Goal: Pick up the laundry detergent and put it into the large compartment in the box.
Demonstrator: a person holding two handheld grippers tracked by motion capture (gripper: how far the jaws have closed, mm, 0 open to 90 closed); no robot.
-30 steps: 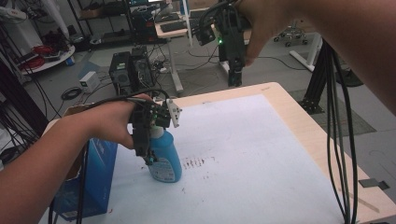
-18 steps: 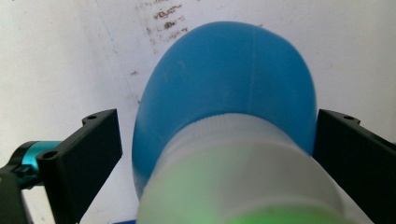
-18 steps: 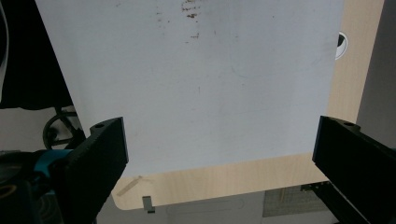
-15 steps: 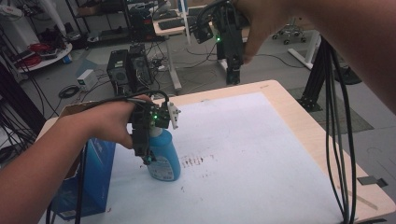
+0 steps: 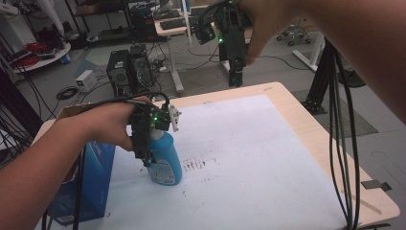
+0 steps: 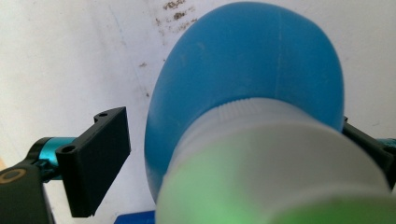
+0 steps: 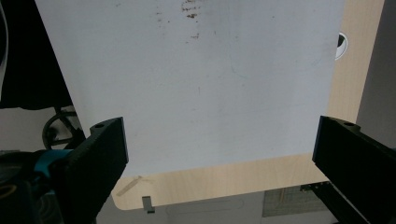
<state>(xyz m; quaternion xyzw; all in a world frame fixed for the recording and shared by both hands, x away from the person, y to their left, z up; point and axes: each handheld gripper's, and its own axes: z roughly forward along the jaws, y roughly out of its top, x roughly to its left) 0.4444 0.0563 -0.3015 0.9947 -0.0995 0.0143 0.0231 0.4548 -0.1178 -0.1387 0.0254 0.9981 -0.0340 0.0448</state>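
A blue spray bottle [image 5: 165, 163] with a white top stands upright on the white sheet [image 5: 249, 158] at the table's left. My left gripper [image 5: 148, 160] comes down over it from above, with its jaws on either side of the bottle's body. In the left gripper view the bottle [image 6: 247, 70] sits between the jaws of the left gripper [image 6: 233, 126]. The left jaw stands a little off the bottle's side and the right jaw is close against it. My right gripper [image 5: 235, 76] hangs high above the far edge, and the right gripper [image 7: 219, 135] is open and empty.
A blue box [image 5: 91, 177] stands at the table's left edge beside the bottle. Dark stains [image 5: 196, 165] mark the sheet just right of the bottle. A bundle of cables [image 5: 342, 143] hangs down on the right. The wooden table rim [image 5: 311, 129] frames the sheet.
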